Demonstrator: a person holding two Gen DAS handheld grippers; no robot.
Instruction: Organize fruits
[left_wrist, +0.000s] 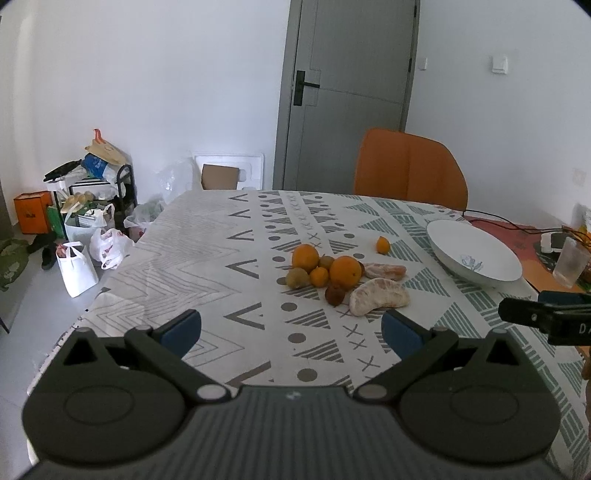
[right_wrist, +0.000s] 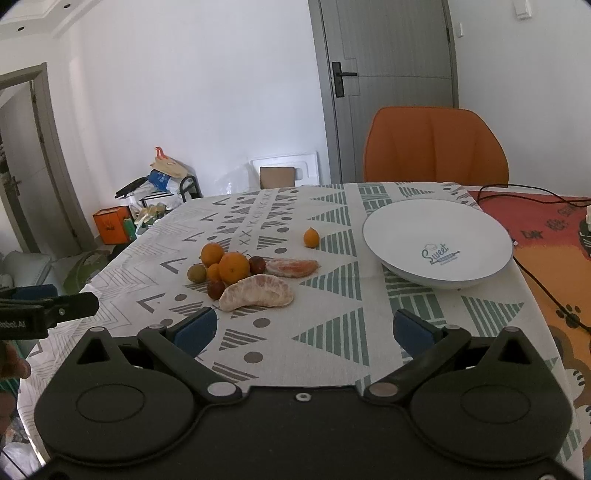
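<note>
Several fruits (right_wrist: 236, 273) heaped mid-table (left_wrist: 207, 236): oranges, peeled pale segments, small brown ones; one kumquat (right_wrist: 311, 237) apart. Empty white bowl (right_wrist: 399, 229) right, near edge. Left gripper (left_wrist: 291, 328), right gripper (right_wrist: 304, 330) spread wide, gripping nothing, bare cloth beneath.

The left hand-held gripper (left_wrist: 291, 330) is wide open, and its two blue pads (left_wrist: 183, 330) hold nothing. The right hand-held gripper (right_wrist: 304, 332) is wide open too, with nothing between its blue pads (right_wrist: 195, 330). The two sit side by side, both pointing forward.
</note>
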